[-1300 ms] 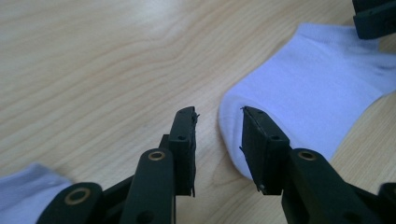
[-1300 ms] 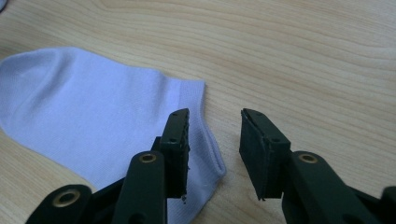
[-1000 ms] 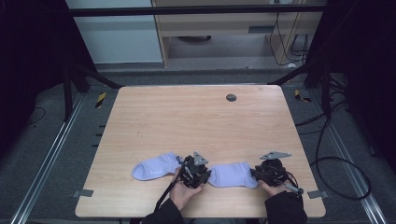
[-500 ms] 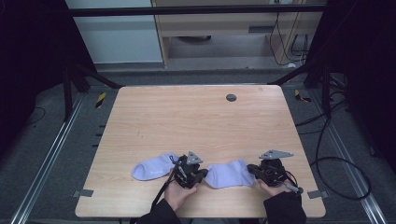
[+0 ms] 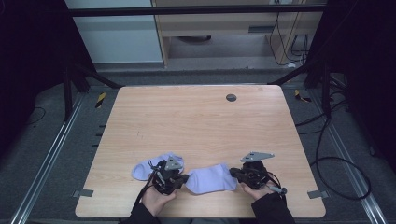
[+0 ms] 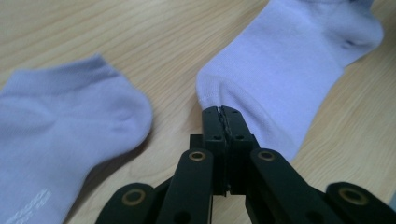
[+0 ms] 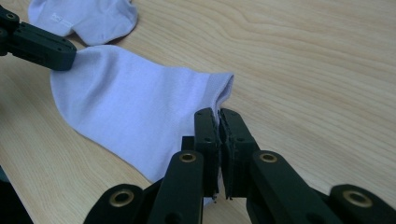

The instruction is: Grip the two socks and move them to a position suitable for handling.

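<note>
High view: two grippers pinch one pale lilac sock between them near the table's front edge.

Nearest the person, the left gripper [image 5: 183, 178] has its jaws pressed together on the toe end of the held sock [image 5: 211, 178], and the right gripper [image 5: 235, 173] has its jaws clamped on the sock's cuff edge; the sock lies stretched flat on the wooden table [image 5: 196, 126] between them. Just beside the left gripper, a second lilac sock [image 5: 147, 166] lies flat, apart from the first. Farther back, a dark round disc [image 5: 231, 97] sits near the table's far edge.
</note>
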Action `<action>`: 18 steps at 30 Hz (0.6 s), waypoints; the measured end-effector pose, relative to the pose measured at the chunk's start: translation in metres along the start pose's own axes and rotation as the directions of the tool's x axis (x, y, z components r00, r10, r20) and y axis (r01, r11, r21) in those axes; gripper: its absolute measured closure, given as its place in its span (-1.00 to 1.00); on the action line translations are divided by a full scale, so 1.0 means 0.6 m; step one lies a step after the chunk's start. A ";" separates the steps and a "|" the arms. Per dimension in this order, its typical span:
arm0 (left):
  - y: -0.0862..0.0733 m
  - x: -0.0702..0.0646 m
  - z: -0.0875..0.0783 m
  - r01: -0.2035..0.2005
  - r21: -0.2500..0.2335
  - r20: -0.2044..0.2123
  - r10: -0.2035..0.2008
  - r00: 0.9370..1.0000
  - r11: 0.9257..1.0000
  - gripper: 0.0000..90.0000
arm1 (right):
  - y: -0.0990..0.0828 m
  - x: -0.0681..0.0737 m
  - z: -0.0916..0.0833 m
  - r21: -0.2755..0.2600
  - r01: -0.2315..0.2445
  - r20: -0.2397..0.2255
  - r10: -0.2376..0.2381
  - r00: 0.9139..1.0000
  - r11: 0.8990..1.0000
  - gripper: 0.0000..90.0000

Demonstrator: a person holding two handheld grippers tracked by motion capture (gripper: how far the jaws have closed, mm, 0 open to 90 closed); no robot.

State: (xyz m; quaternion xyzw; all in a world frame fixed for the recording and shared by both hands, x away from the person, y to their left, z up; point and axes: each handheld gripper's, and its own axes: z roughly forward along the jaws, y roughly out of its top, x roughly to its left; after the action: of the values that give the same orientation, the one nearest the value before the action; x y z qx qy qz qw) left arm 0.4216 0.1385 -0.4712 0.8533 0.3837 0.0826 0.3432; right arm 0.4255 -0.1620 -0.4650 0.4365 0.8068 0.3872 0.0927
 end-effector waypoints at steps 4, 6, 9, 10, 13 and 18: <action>-0.012 0.008 0.010 0.023 0.012 -0.011 -0.023 1.000 1.000 0.97 | -0.005 0.000 0.020 0.026 0.011 0.009 -0.012 1.000 1.000 0.92; -0.013 0.011 0.016 0.014 0.020 -0.029 -0.013 1.000 1.000 0.97 | -0.008 -0.002 0.028 0.039 0.013 0.017 -0.014 1.000 0.999 0.91; -0.013 0.009 0.020 0.004 0.022 -0.039 -0.003 0.999 1.000 0.96 | -0.013 -0.005 0.035 0.056 0.020 0.025 -0.021 0.999 0.998 0.91; -0.013 0.008 0.021 0.002 0.018 -0.042 -0.002 0.999 1.000 0.95 | -0.014 -0.005 0.035 0.059 0.014 0.023 -0.016 1.000 0.998 0.90; -0.013 0.008 0.018 0.005 0.006 -0.051 -0.005 0.999 1.000 0.85 | -0.016 -0.003 0.033 0.057 0.028 0.031 -0.029 0.999 0.998 0.86; -0.013 0.014 0.000 0.016 -0.040 -0.069 -0.019 0.997 0.999 0.59 | -0.017 -0.004 0.025 0.034 0.029 0.048 -0.031 0.998 0.999 0.69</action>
State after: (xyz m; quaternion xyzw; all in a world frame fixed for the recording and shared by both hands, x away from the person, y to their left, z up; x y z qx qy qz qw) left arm 0.4225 0.1480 -0.4775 0.8396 0.4012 0.1168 0.3472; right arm 0.4278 -0.1586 -0.4830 0.4352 0.8170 0.3617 0.1107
